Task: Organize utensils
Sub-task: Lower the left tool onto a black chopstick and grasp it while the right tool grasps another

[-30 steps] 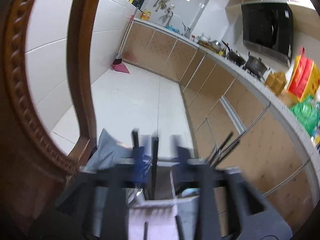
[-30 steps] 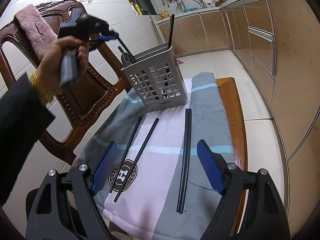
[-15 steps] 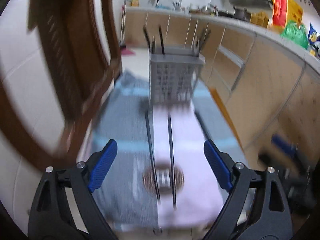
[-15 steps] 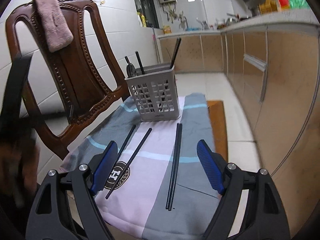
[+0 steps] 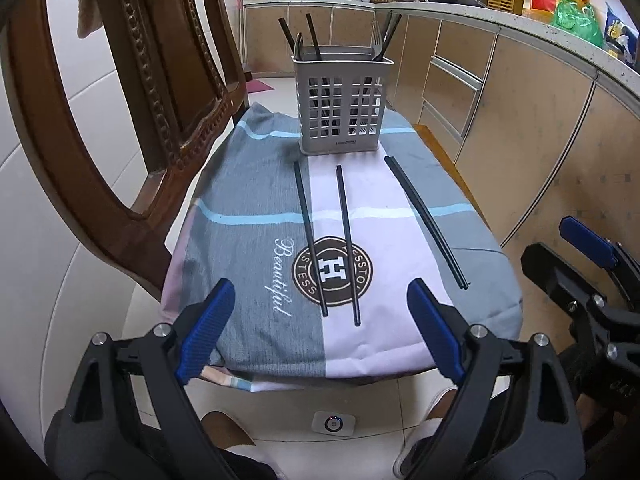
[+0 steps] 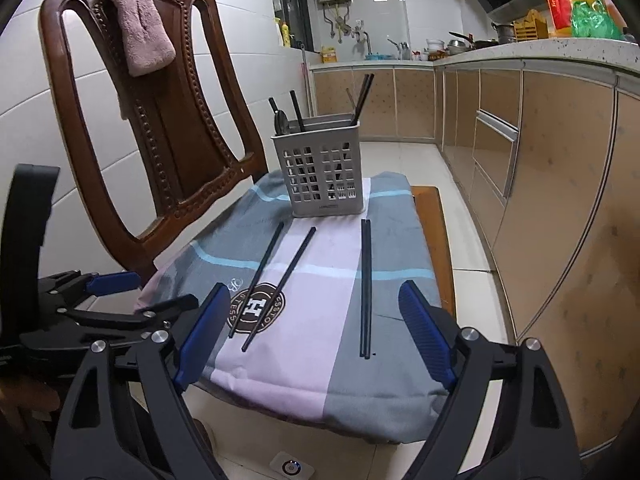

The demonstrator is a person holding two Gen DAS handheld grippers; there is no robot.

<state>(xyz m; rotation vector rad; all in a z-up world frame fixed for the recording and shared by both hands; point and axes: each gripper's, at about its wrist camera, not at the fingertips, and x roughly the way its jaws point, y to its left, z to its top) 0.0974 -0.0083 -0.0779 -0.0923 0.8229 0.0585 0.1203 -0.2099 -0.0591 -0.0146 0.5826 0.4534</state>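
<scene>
A grey slotted utensil basket stands at the far end of a cloth-covered stool and holds several dark utensils and a fork. Two single black chopsticks lie apart on the cloth, and a pair lies to their right. My left gripper is open and empty, hovering in front of the near edge of the cloth. My right gripper is open and empty beside it, also short of the near edge.
A carved wooden chair with a pink towel stands to the left of the stool. Kitchen cabinets run along the right. The striped cloth covers the stool top. A small white device lies on the tiled floor below.
My left gripper has pulled back from above the basket, where it was shut on a chopstick, to the near edge, and is now open and empty. The right gripper lowered slightly.
</scene>
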